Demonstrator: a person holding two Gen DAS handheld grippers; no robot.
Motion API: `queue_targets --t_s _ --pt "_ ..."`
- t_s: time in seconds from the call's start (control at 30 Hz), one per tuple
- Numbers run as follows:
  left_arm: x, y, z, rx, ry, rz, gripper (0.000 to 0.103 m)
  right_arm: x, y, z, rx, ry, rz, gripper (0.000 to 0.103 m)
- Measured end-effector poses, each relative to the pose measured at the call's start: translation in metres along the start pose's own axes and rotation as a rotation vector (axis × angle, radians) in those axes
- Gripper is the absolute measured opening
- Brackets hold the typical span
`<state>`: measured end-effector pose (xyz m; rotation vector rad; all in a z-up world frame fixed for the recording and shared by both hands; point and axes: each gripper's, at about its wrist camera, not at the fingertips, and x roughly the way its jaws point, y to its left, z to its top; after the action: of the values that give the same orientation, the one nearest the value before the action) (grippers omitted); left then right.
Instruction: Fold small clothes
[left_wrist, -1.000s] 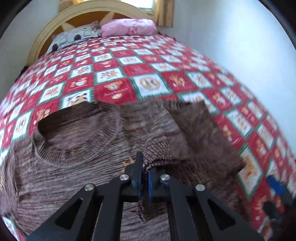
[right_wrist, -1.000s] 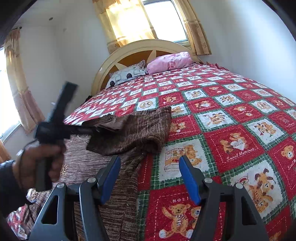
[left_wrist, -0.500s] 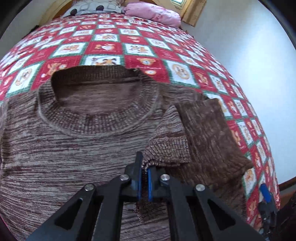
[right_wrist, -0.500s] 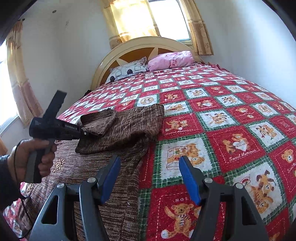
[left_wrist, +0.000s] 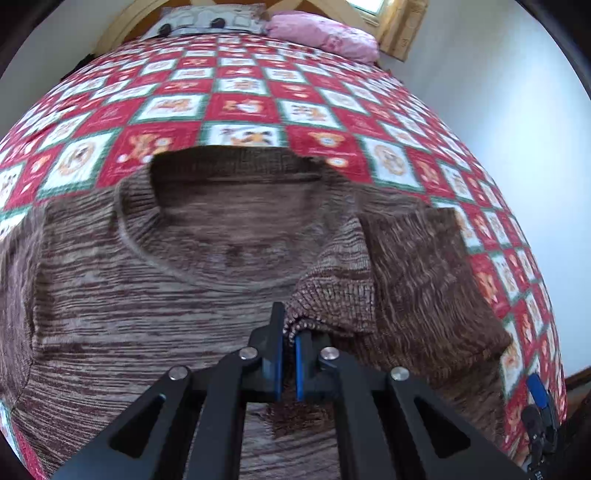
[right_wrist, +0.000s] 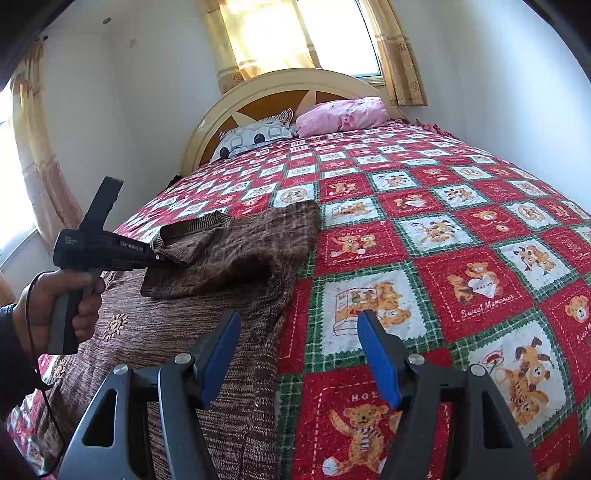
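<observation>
Garment: a brown-and-cream marled knitted sweater (left_wrist: 155, 302) lies flat, front up, on the bed's red, white and green teddy-bear patchwork quilt (left_wrist: 236, 107), its ribbed round neckline (left_wrist: 207, 258) toward the headboard
Sleeve: the darker brown knitted sleeve (left_wrist: 417, 280) on the sweater's wall side is turned in over the chest, its ribbed cuff (left_wrist: 325, 302) leading
Step in hand: judged to be the sleeve fold, laying the sleeve across the body before the sides are folded
Left gripper: the black left gripper (left_wrist: 289, 363) has its blue-padded fingers (left_wrist: 276, 365) pressed together on the cuff's edge, a bit of knit hanging below them
Right gripper: the right gripper (right_wrist: 295, 354) stands well open with nothing between its blue fingers (right_wrist: 376, 356), over the sweater's side edge and the quilt
Doing it well: carry the cuff low and level across the chest so the sleeve lies flat without a bunched ridge at the shoulder; let go only once the cuff rests on the knit
Watch for: the sleeve looks rumpled near the shoulder in the right wrist view, so it may need smoothing; a soft knit stretches if dragged
Left hand pose: the person's left hand (right_wrist: 64, 295) grips the tool's handle in a fist, the tool reaching across toward the sleeve and angled down
Right hand pose: not in view; its tool points shallowly down along the bed
Other items: a pink pillow (right_wrist: 343, 114) and a grey patterned pillow (right_wrist: 255, 138) lie against the cream headboard (right_wrist: 280, 86)
</observation>
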<state>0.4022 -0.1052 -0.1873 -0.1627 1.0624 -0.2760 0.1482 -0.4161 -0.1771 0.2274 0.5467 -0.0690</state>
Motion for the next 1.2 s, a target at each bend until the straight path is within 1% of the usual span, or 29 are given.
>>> queue_targets --t_s 0.03,0.07,0.13,0.2,0.23,0.27,0.3,0.37,0.47,0.53,0.6,0.63,0.73,0.77,0.8,0.83,0.87,0.97,1.0,1.07,1.1,1.17,1.2 --pt "0.001 0.002 0.000 -0.002 -0.002 -0.004 0.006 0.000 0.000 0.000 0.001 0.001 0.001 0.066" --pt "0.003 0.001 0.001 0.009 -0.002 0.015 0.011 0.001 0.000 0.000 0.001 0.004 0.001 0.066" --pt "0.005 -0.003 -0.001 0.032 -0.013 0.053 0.013 0.002 0.001 0.000 0.002 0.008 0.001 0.066" --pt "0.007 -0.006 -0.001 0.051 -0.015 0.091 0.030 0.003 0.000 0.000 0.004 0.014 0.002 0.066" --pt "0.007 -0.006 0.000 0.051 -0.022 0.108 0.034 0.004 0.000 0.000 0.005 0.016 0.002 0.067" --pt "0.006 -0.004 0.000 0.042 -0.034 0.125 0.043 0.004 -0.001 0.000 0.007 0.017 0.003 0.067" --pt "0.005 -0.001 0.000 0.032 -0.042 0.145 0.055 0.004 -0.001 0.000 0.008 0.017 0.004 0.067" --pt "0.004 0.011 0.001 -0.010 -0.053 0.204 0.069 0.005 -0.002 0.000 0.010 0.018 0.004 0.067" --pt "-0.003 0.030 0.001 -0.051 -0.075 0.264 0.070 0.007 -0.002 0.000 0.013 0.024 0.003 0.067" --pt "-0.007 0.039 -0.002 -0.051 -0.080 0.337 0.070 0.009 -0.002 0.000 0.012 0.031 0.001 0.067" --pt "-0.007 0.046 -0.006 -0.048 -0.067 0.397 0.072 0.010 -0.002 -0.001 0.012 0.036 0.002 0.067" --pt "-0.009 0.049 -0.008 -0.051 -0.068 0.386 0.072 0.010 -0.002 -0.001 0.013 0.036 0.002 0.067" --pt "-0.020 0.047 -0.016 -0.047 -0.106 0.358 0.072 0.005 -0.002 -0.001 0.015 0.019 0.009 0.067" --pt "-0.024 0.042 -0.019 -0.027 -0.121 0.343 0.072 0.002 -0.001 0.000 0.012 0.008 0.012 0.067" --pt "-0.027 0.035 -0.024 0.006 -0.134 0.337 0.075 -0.002 0.000 0.002 0.004 0.003 0.020 0.067" --pt "-0.027 0.029 -0.025 0.032 -0.142 0.342 0.076 -0.003 0.004 0.005 -0.007 0.003 0.022 0.067" --pt "-0.027 0.019 -0.029 0.084 -0.156 0.354 0.080 -0.004 0.011 0.012 -0.021 0.003 0.027 0.067" --pt "-0.019 0.004 -0.033 0.181 -0.170 0.402 0.085 -0.001 0.041 0.036 -0.119 -0.014 0.089 0.067" --pt "-0.015 0.004 -0.035 0.193 -0.159 0.403 0.086 0.006 0.052 0.046 -0.156 -0.004 0.110 0.067" --pt "-0.008 0.008 -0.035 0.179 -0.142 0.389 0.086 0.026 0.070 0.060 -0.210 0.022 0.150 0.067" --pt "-0.009 0.011 -0.035 0.164 -0.152 0.378 0.089 0.040 0.076 0.066 -0.224 0.042 0.154 0.067" --pt "-0.011 0.018 -0.034 0.137 -0.151 0.365 0.094 0.072 0.078 0.069 -0.219 0.122 0.146 0.067" --pt "-0.011 0.021 -0.034 0.126 -0.148 0.348 0.094 0.090 0.073 0.067 -0.196 0.188 0.128 0.067"
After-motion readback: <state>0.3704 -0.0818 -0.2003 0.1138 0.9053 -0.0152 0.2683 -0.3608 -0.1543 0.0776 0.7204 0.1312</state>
